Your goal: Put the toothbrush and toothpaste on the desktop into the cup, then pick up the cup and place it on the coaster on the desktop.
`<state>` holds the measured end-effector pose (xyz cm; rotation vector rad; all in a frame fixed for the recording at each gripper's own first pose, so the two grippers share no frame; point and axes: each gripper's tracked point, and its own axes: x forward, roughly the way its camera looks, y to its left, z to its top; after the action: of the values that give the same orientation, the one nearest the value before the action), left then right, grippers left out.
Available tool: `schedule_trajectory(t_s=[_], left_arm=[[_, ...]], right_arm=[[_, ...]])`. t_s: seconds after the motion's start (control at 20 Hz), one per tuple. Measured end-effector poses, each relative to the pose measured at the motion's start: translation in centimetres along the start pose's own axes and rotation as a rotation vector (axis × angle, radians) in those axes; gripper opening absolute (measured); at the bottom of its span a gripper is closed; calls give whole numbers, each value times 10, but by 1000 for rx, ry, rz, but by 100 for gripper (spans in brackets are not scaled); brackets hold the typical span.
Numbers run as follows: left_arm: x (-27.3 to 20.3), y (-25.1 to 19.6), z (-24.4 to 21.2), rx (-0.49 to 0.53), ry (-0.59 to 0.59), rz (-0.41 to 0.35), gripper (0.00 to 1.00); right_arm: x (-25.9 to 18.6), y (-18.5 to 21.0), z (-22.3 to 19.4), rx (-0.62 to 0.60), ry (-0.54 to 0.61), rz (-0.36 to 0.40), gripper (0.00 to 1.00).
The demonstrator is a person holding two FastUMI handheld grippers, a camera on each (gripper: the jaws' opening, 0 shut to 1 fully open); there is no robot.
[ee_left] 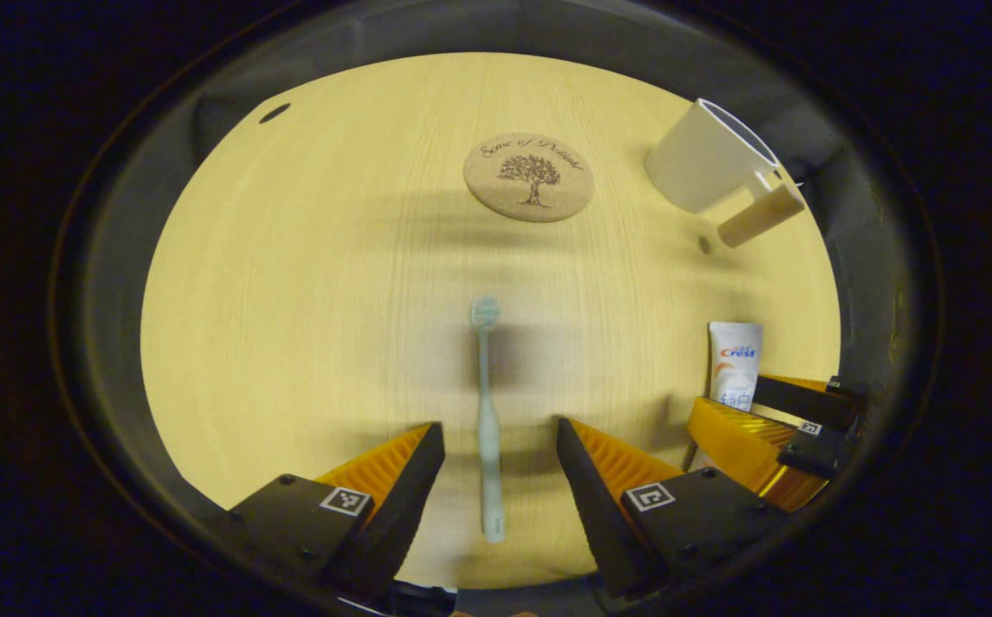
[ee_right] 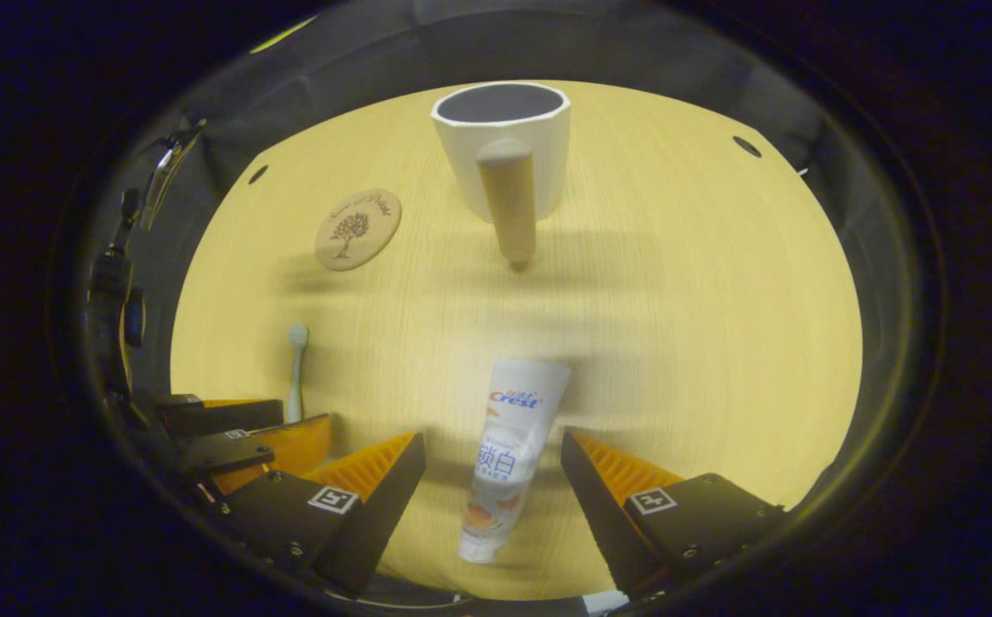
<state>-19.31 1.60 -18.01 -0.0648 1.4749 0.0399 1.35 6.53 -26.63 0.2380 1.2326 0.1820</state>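
So far nothing is in the cup (ee_right: 503, 137): the left gripper (ee_left: 500, 446) straddles the toothbrush (ee_left: 487, 420) unclenched, the right gripper (ee_right: 493, 458) brackets the toothpaste (ee_right: 509, 446) likewise, and the coaster (ee_left: 528, 176) lies ahead.

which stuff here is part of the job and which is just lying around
Part of the job:
toothbrush
toothpaste
cup
coaster

Just there:
desktop with small holes; nothing else lies loose on it.
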Motion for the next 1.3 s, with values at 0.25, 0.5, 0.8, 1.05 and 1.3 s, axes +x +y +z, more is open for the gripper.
schedule_trajectory(t_s=[0.25,0.5,0.8,1.05,1.3], left_arm=[[4,0,-1,9,40,54,91],[3,-5,4,-8,20,61,59],[-3,-9,7,18,-1,53,20],[-6,-8,6,48,-34,39,12],[-11,-5,6,45,-125,14,8]], right_arm=[[7,-6,-1,-7,28,-18,97],[7,-8,-4,8,50,-34,61],[6,-10,-2,17,55,2,41],[5,-10,-1,37,40,33,35],[-1,-11,4,40,-21,70,30]])
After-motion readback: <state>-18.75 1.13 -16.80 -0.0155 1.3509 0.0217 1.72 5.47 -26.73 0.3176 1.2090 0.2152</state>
